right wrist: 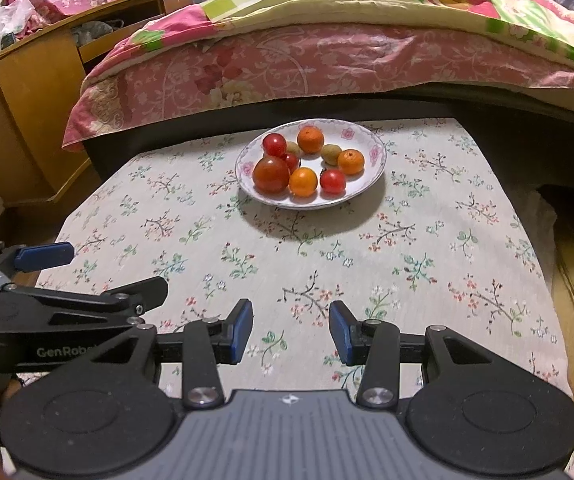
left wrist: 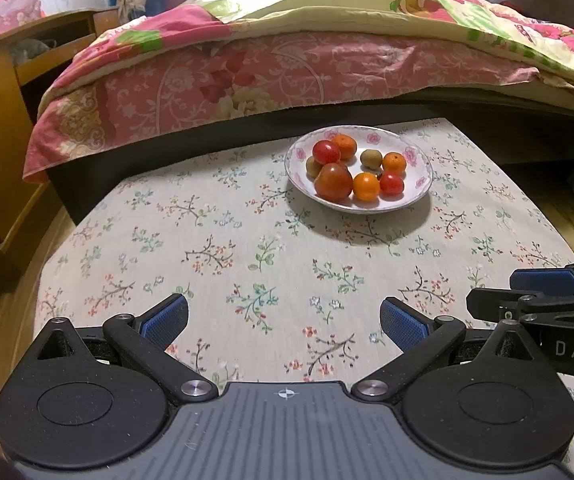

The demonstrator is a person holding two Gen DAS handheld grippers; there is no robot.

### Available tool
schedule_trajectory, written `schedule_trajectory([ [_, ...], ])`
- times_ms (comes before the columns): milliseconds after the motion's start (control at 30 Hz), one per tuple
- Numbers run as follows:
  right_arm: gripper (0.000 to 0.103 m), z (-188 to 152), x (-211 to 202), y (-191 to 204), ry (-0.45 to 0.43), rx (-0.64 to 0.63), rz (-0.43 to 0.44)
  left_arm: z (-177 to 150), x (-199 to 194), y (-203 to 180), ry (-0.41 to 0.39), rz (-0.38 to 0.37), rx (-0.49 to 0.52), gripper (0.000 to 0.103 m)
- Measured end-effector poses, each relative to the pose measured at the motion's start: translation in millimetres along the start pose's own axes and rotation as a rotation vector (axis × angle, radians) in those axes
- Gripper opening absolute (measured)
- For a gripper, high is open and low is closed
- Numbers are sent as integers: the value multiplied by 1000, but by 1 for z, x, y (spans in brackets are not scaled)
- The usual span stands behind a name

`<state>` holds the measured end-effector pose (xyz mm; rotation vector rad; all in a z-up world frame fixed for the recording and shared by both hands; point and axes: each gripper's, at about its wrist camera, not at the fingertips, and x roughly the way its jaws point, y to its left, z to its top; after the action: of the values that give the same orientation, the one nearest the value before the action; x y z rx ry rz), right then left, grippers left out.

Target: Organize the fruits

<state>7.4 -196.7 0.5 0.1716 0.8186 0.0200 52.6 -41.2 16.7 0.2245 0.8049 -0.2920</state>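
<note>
A white floral plate (left wrist: 417, 196) (right wrist: 371, 180) sits at the far side of the table, holding several fruits: a large red tomato (left wrist: 333, 182) (right wrist: 271, 175), small red tomatoes (left wrist: 326, 152) (right wrist: 332, 181), oranges (left wrist: 366, 186) (right wrist: 303, 182) and brownish kiwis (left wrist: 371, 159) (right wrist: 331, 153). My left gripper (left wrist: 285, 320) hovers open over the near table, nothing between its blue pads. My right gripper (right wrist: 291, 330) is also open and empty, level with the left one. Each gripper shows at the edge of the other's view.
The table wears a floral cloth (left wrist: 247, 264) (right wrist: 427, 248). Behind it runs a bed with pink and green quilts (left wrist: 287, 60) (right wrist: 327, 52). A wooden cabinet with an open drawer (left wrist: 3, 120) (right wrist: 35, 100) stands at the left.
</note>
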Motion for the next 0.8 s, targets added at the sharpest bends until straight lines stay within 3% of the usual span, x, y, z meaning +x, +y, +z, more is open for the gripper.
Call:
schedule_trajectory([
  [800,42,-40,-22,13,44,2,-1,-33,-25,-6,47,19,23,103],
])
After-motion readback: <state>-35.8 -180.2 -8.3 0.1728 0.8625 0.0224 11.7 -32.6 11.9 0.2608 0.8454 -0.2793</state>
